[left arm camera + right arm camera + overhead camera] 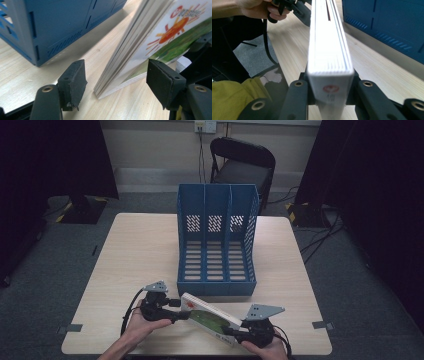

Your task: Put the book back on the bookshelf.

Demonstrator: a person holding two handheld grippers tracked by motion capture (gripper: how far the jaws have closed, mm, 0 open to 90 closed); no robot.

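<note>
A thin picture book (210, 317) with a sun and green grass on its cover stands tilted on its edge near the table's front edge. My right gripper (231, 332) is shut on its near end; in the right gripper view the jaws clamp the book (329, 50) from both sides. My left gripper (182, 309) is at the book's other end. Its pads (73, 82) stand wide apart around the book's corner (140, 50) without touching it. A blue three-slot file organizer (216, 245) stands just behind the book, open side toward me.
The organizer's low front wall (50, 25) lies a short way beyond the book. A black chair (245, 165) stands behind the table (140, 250). Cables run on the floor at the right. Bare tabletop lies left and right of the organizer.
</note>
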